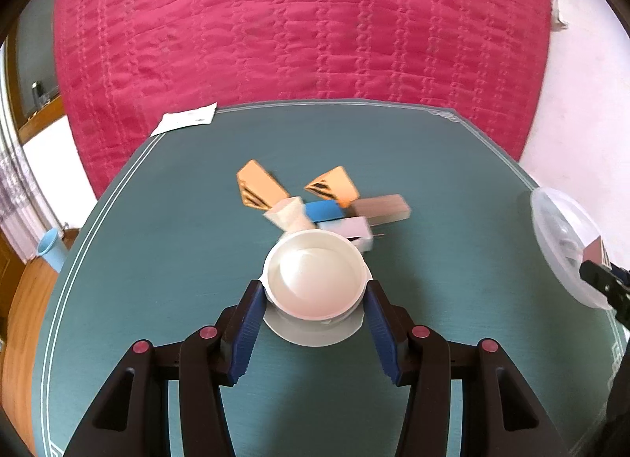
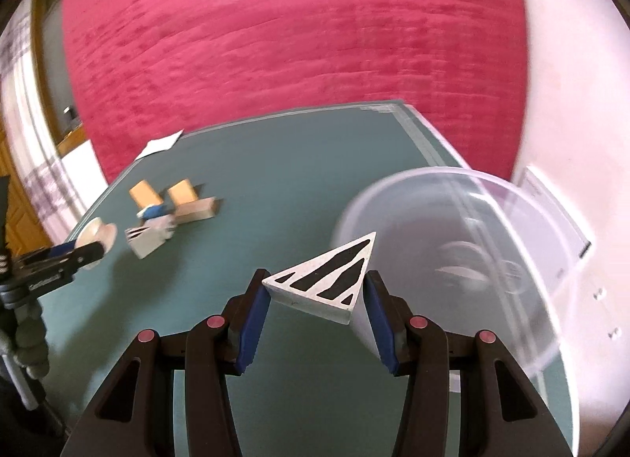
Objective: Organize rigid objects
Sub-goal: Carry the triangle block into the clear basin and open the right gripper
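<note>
My right gripper pinches the wedge across its flat sides (stiff, light, slick); left jaws clamp the white cup by its rim

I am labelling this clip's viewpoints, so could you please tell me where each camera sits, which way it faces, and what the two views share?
Left wrist: on the left gripper, looking along its blue fingers over a white bowl they clasp, toward the block pile.
Right wrist: on the right gripper, facing a clear plastic tub; its fingers clamp a striped white triangle block.
Shared: the green table, block pile, tub, pink bedspread; each sees the other gripper.
</note>
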The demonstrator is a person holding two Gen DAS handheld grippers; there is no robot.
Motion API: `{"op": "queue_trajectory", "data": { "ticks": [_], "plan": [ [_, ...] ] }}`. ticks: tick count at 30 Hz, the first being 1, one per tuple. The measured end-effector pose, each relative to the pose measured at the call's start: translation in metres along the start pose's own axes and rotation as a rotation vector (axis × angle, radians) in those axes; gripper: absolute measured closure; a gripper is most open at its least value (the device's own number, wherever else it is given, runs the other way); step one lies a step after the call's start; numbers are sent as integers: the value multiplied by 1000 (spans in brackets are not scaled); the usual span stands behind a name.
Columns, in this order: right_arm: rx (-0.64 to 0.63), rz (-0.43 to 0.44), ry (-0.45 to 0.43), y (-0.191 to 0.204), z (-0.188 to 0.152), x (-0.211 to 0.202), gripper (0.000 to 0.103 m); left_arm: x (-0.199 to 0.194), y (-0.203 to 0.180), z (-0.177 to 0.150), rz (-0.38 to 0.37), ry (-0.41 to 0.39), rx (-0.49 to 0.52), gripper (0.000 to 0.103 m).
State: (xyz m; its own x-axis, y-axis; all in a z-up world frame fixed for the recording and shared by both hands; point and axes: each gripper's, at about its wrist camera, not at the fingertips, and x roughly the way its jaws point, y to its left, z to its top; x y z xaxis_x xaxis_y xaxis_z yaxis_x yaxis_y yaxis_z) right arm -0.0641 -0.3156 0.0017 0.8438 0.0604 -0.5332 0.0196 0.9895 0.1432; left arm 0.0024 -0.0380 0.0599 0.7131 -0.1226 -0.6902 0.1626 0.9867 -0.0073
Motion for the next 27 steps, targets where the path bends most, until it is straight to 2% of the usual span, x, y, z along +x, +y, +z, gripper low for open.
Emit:
{"op": "queue_trajectory", "data": {
  "ticks": [14,27],
  "plan": [
    [185,-162,-11,-92,-10,-18,53,-11,-51,10,-50,-10,100,49],
    [256,-201,-70,-108,-12,-29,49,-18,-106,20,-122,-34,212,49]
  ]
}}
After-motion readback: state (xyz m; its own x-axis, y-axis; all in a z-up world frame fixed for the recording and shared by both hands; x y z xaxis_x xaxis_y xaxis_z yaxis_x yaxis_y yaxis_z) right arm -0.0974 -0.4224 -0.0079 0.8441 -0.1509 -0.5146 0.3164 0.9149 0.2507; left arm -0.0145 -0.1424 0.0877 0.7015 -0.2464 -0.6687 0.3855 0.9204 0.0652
